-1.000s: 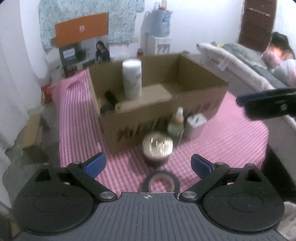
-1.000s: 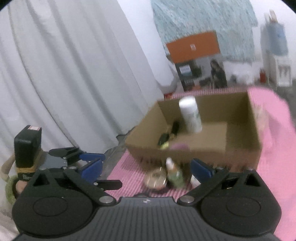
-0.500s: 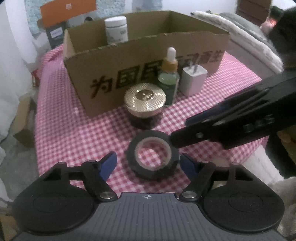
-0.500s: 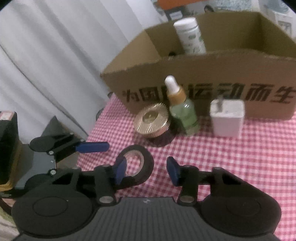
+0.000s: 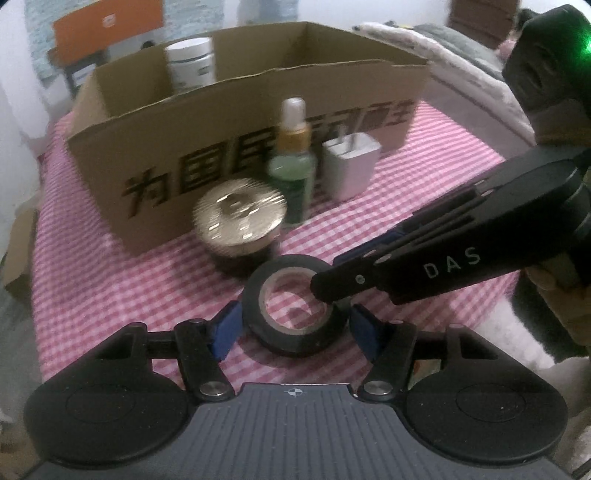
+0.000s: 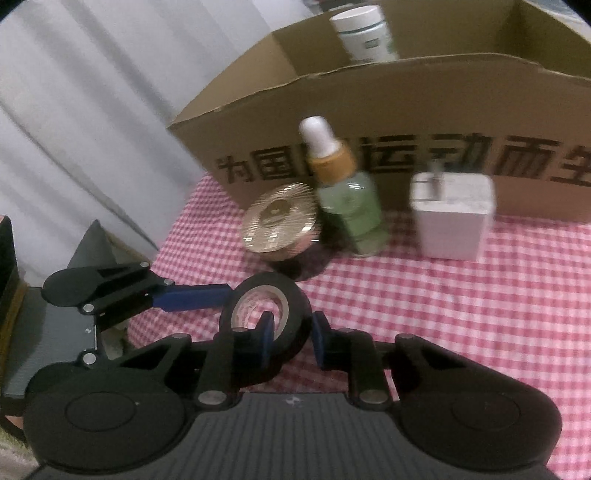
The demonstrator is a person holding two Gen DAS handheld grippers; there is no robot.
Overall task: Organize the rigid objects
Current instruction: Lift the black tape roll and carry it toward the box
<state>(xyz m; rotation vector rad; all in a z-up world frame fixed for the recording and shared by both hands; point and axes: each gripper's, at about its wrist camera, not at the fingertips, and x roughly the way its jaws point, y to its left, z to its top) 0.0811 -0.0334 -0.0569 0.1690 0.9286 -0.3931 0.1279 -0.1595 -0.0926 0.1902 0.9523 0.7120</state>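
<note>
Black tape roll (image 5: pixel 295 317) lies flat on the pink checked cloth (image 5: pixel 85 295), low centre in the left wrist view, just in front of the gold-lidded jar (image 5: pixel 240 221).

Left gripper (image 5: pixel 293 326): jaws closing, one blue pad on each side of the roll's outer wall. Left pad looks to be touching it; right pad contact cannot be told.

Right gripper (image 6: pixel 290 334): jaws pressed nearly together, pinching the roll's band, with one pad inside the hole and the other against the outer face. In the left wrist view it enters from the right edge, its tip over the roll's right rim.

Behind the jar, centre frame: green dropper bottle (image 6: pixel 347 206), upright, just right of the jar. White charger (image 6: pixel 452 218), prongs up, further right. All three stand on the cloth before the cardboard box (image 6: pixel 406 99), which fills the upper frame. White tub (image 6: pixel 364 33) stands inside the box, upper centre. Frames are blurred.
</note>
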